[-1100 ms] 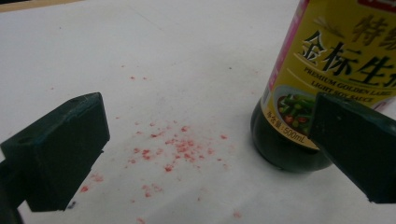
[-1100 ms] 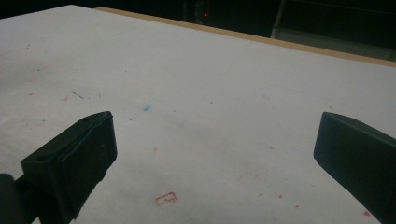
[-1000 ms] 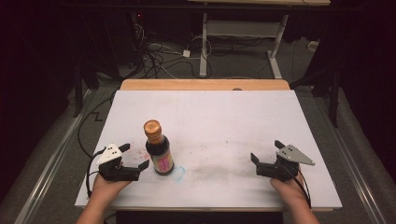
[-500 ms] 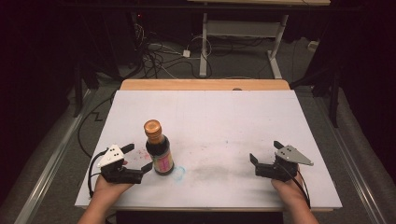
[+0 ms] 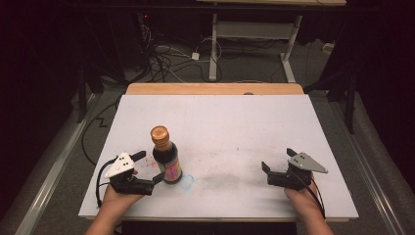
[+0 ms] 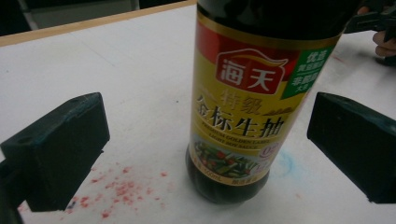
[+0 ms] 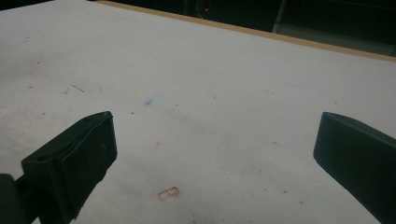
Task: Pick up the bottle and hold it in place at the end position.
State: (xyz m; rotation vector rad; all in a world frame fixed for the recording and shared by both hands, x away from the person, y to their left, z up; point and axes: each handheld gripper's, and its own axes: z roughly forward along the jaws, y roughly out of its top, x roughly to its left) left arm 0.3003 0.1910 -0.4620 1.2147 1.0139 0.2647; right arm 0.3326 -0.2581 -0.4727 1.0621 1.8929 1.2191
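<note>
A dark soy sauce bottle (image 5: 167, 159) with a copper cap and a yellow and red label stands upright on the white table (image 5: 230, 122), left of centre. My left gripper (image 5: 149, 167) is open just left of it. In the left gripper view the bottle (image 6: 247, 107) stands close ahead, and the left gripper (image 6: 210, 140) has one jaw on each side of the bottle, both clear of the glass. My right gripper (image 5: 277, 160) is open near the front right, resting low over bare table. In the right gripper view the right gripper (image 7: 215, 154) has nothing between its wide jaws.
Faint red specks (image 6: 121, 186) and a blue smudge (image 5: 187, 181) mark the tabletop around the bottle. A wooden strip (image 5: 215, 88) runs along the table's far edge. Cables and a desk frame (image 5: 215, 44) lie on the dark floor beyond. The other hand (image 6: 380, 32) shows far off in the left gripper view.
My left gripper has edged slightly right toward the bottle's base. The bottle and the right gripper have hardly moved.
</note>
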